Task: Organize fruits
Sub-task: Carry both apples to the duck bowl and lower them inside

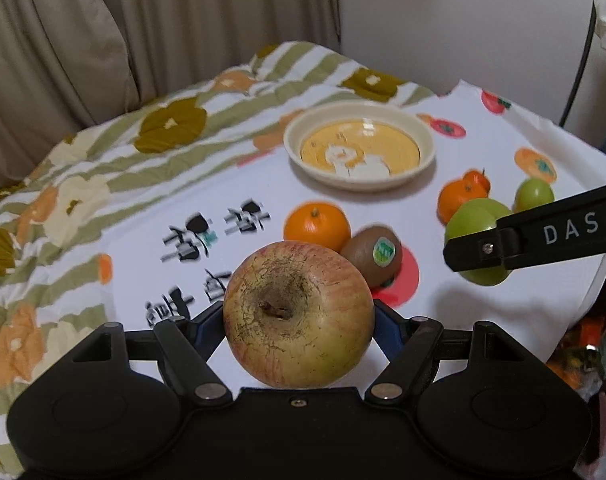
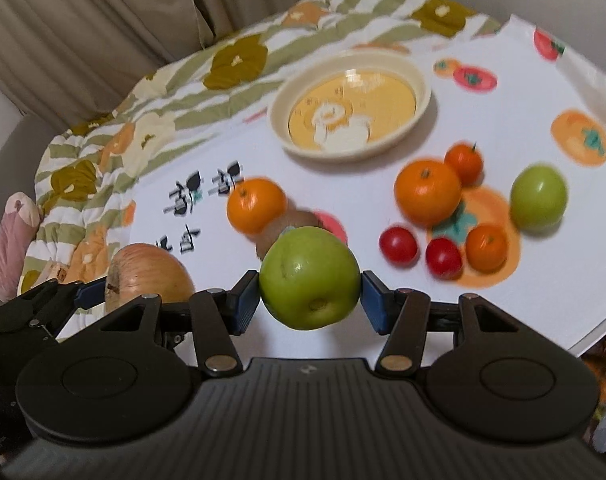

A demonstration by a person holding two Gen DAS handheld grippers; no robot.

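Observation:
My left gripper (image 1: 299,316) is shut on a large red-yellow apple (image 1: 299,314), held above the white printed cloth; the apple also shows in the right wrist view (image 2: 147,276). My right gripper (image 2: 309,292) is shut on a green apple (image 2: 309,278), also seen in the left wrist view (image 1: 479,228) at the right. A cream plate (image 1: 419,136) with an orange centre stands empty at the back, also in the right wrist view (image 2: 421,80). On the cloth lie an orange (image 1: 317,226), a kiwi (image 1: 371,258), more oranges (image 2: 427,192), a second green apple (image 2: 539,196) and red tomatoes (image 2: 399,245).
A flowered quilt (image 1: 83,168) covers the left and back, with beige curtains (image 1: 103,32) behind. The table edge (image 2: 599,332) runs along the right. A pink pouch (image 2: 13,236) lies at the far left.

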